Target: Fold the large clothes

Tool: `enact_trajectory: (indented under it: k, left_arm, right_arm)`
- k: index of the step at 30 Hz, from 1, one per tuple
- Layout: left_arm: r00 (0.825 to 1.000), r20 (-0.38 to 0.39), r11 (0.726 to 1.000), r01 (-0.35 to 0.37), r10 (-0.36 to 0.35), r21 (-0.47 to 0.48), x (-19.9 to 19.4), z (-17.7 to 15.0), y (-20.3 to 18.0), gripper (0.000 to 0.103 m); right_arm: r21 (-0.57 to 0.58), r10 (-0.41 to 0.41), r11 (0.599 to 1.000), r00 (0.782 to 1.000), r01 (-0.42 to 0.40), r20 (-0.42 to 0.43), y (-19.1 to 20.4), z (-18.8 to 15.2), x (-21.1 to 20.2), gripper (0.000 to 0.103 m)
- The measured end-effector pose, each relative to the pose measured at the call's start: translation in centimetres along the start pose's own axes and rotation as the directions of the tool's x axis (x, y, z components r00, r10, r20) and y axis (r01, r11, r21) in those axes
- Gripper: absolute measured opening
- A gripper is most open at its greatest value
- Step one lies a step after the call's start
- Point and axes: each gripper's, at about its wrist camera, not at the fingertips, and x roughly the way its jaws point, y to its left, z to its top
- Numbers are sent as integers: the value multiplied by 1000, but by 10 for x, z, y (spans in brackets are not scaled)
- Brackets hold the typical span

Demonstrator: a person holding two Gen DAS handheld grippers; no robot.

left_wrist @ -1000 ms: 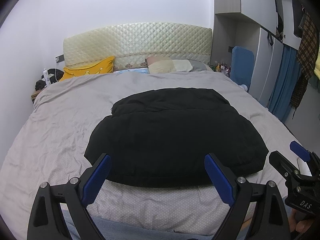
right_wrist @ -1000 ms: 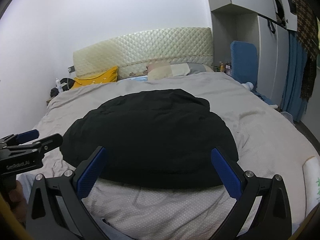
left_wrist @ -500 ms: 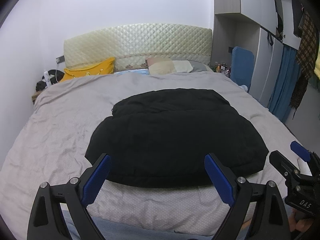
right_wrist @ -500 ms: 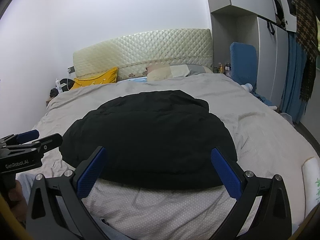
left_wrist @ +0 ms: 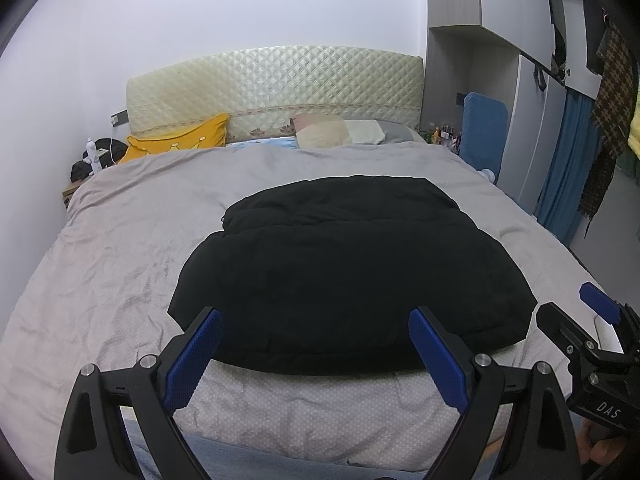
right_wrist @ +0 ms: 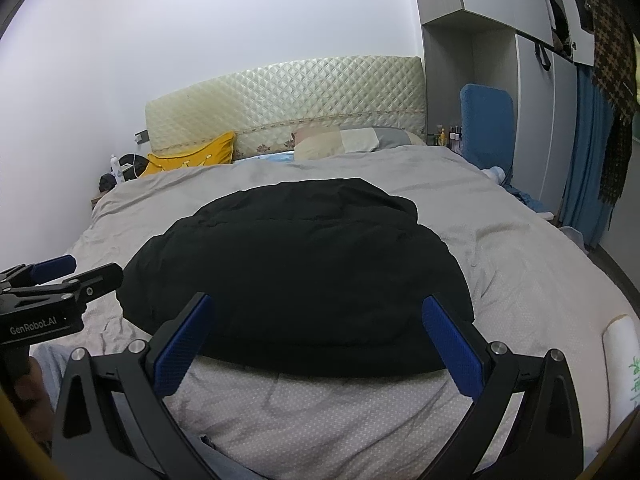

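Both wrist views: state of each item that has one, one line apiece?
black padded jacket: folded into a compact bundle, flat on the bed, not gripped.
left gripper: open, empty, short of the jacket's near edge.
right gripper: open, empty, short of the jacket's near edge.
grey duvet: spread over the bed, wrinkled.
yellow cushion: propped against the headboard.

left gripper: tilting slightly downward, the bed sitting lower in its view
right gripper: likewise dipping slightly
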Motion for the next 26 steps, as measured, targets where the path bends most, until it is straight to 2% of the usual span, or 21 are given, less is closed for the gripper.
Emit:
enact_trajectory:
  k: [26]
  left_arm:
    - [1000, -11, 1000, 16, -16, -2, 2, -2, 0, 95]
  right_arm:
    - [4, 3, 1000, 1000, -3, 2, 0, 0, -1, 103]
